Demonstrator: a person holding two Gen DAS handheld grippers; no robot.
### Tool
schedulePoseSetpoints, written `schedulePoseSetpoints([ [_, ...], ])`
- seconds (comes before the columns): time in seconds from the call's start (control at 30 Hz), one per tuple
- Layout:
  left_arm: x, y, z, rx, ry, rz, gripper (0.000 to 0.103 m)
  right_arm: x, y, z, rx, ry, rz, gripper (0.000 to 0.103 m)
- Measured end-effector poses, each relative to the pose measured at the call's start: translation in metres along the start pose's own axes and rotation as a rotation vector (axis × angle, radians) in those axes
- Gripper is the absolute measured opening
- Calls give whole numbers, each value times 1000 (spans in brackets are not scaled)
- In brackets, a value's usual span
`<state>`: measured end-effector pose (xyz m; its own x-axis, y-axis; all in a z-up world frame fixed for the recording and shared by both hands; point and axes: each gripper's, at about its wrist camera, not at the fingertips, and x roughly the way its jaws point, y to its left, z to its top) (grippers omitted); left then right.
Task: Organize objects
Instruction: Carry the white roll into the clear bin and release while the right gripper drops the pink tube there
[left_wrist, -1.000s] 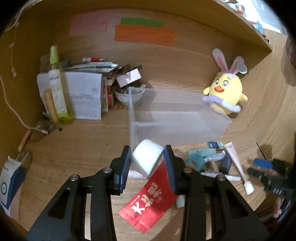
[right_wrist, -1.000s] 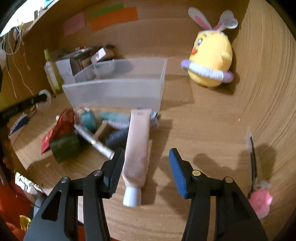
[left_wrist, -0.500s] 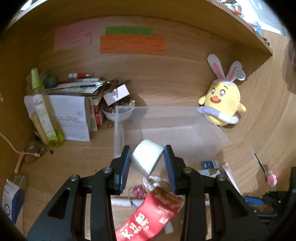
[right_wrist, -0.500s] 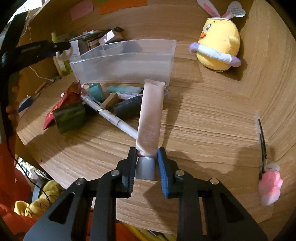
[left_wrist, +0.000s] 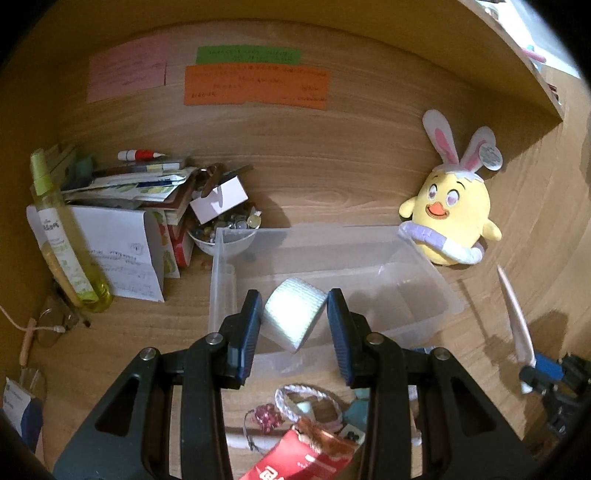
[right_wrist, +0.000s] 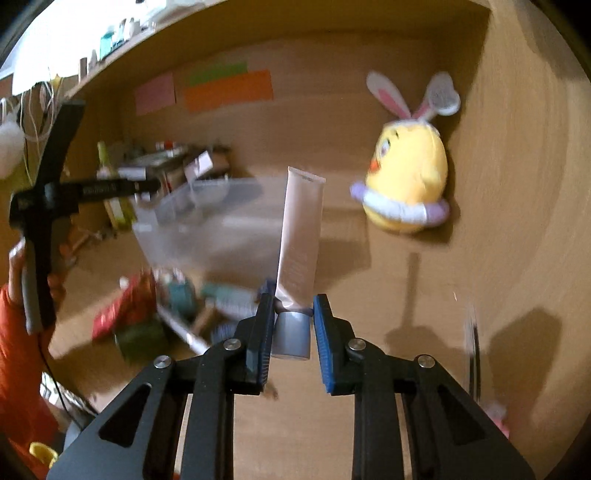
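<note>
Above the clear bin (left_wrist: 424, 273), white roll (left_wrist: 293, 314) in left tool (left_wrist: 294, 325).

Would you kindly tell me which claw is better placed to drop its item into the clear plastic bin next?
Left. The left claw holds the white gauze roll directly over the clear plastic bin. The right claw grips the pink tube by its grey cap, short of the bin.

White mesh-textured roll (left_wrist: 294, 314); pale pink tube (right_wrist: 300, 240) with grey cap; yellow plush chick (left_wrist: 452, 218); orange note (left_wrist: 256, 89); wood-grain bench (left_wrist: 147, 332).
</note>
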<state>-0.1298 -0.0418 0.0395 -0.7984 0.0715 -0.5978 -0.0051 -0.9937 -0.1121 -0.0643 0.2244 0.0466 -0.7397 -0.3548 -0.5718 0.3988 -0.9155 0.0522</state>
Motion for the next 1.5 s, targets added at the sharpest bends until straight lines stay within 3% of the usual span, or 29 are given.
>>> schedulePoseSetpoints([
  [0.17,19,5,13,-1,45,2,36,27,8,44,-18,-29,51,19],
  [0.4,62,10,21,-1,161,3,36,93,25,95,-34,39,138,20],
  [0.7,97,11,17,35,250,22,36,168,33,101,-104,205,159,20],
  [1.07,111,4,11,75,298,10,38,190,45,94,-262,314,187,20],
  [1.23,107,5,12,72,298,-9,55,199,48,94,-254,383,176,20],
  [1.5,74,11,19,77,220,-6,63,174,38,100,-202,316,148,33],
])
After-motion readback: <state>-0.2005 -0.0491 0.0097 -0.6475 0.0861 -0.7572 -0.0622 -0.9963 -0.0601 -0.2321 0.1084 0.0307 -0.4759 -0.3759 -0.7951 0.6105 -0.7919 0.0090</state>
